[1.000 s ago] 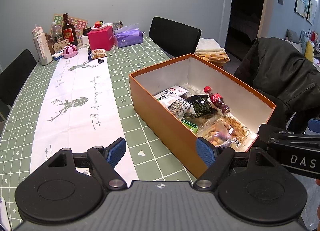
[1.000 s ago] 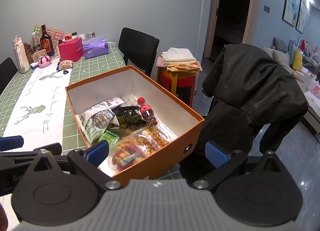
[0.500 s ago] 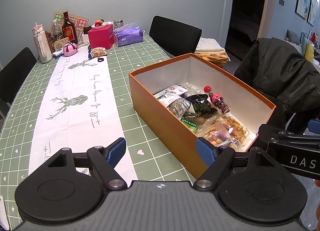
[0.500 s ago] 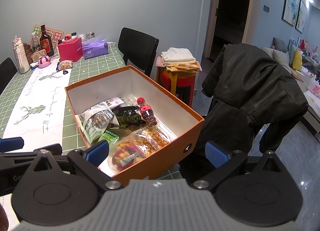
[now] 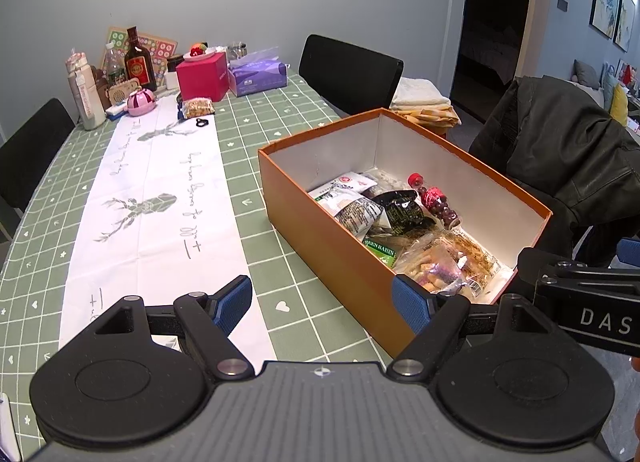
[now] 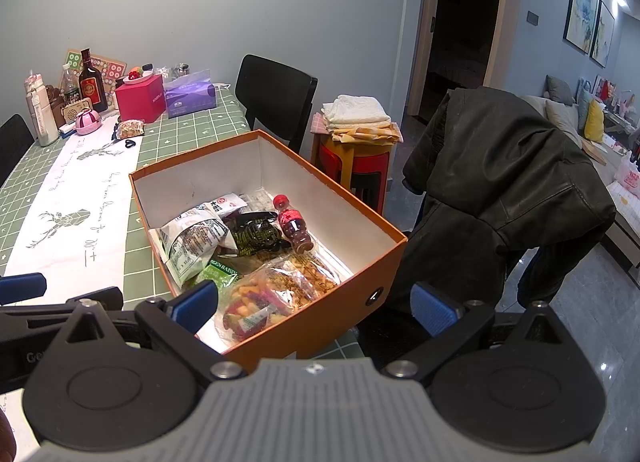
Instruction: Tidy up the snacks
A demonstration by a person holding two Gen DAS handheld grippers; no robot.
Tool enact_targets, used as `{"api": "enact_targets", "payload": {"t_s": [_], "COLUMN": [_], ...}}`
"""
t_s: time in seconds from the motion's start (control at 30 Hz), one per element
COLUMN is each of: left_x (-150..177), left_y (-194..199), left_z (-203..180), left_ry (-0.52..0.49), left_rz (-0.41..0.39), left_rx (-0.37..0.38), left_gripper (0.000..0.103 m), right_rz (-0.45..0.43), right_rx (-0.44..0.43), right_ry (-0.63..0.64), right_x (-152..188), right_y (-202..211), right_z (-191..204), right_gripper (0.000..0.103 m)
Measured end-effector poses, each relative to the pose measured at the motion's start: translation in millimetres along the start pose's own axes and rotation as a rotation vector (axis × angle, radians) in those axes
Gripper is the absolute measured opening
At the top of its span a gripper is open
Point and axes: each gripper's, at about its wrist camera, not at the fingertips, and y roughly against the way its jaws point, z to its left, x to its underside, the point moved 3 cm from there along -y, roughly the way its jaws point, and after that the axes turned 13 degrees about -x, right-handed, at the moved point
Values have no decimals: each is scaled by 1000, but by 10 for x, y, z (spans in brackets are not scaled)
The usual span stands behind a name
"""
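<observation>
An open orange box [image 5: 328,222] [image 6: 320,326] stands on the green checked table and holds several snacks: a silver-white bag [image 6: 192,242], a black-green packet [image 6: 252,236], a small red-capped bottle [image 6: 292,226], a green raisin pack [image 6: 220,272] and clear bags of mixed snacks [image 6: 276,290]. One small snack bag [image 5: 198,106] lies far back on the table by the pink box. My left gripper [image 5: 324,304] is open and empty, near the box's near left corner. My right gripper [image 6: 316,304] is open and empty, over the box's near end.
A white table runner [image 5: 152,198] lies left of the box. Bottles, a pink box [image 5: 202,76] and a purple tissue pack [image 5: 258,74] crowd the far end. A black chair [image 5: 348,70], a red-yellow stool [image 6: 360,158] and a chair with a dark jacket [image 6: 508,182] stand right.
The left wrist view has shifted slightly, with the table's far end sliding a little. Both grippers stay open and empty; the box has not moved.
</observation>
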Motion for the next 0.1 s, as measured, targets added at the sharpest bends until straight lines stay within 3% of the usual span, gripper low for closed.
{"api": "enact_targets", "payload": {"t_s": [0.1], "left_x": [0], "left_y": [29], "left_z": [-5], "left_ry": [-12], "left_rz": [-47], "left_rx": [-9], "left_gripper": [93], "right_rz": [-1], "right_rx": [-1], "right_ry": [-5], "right_x": [-6], "right_y": [7], "right_z": [-5], "right_gripper": [100]}}
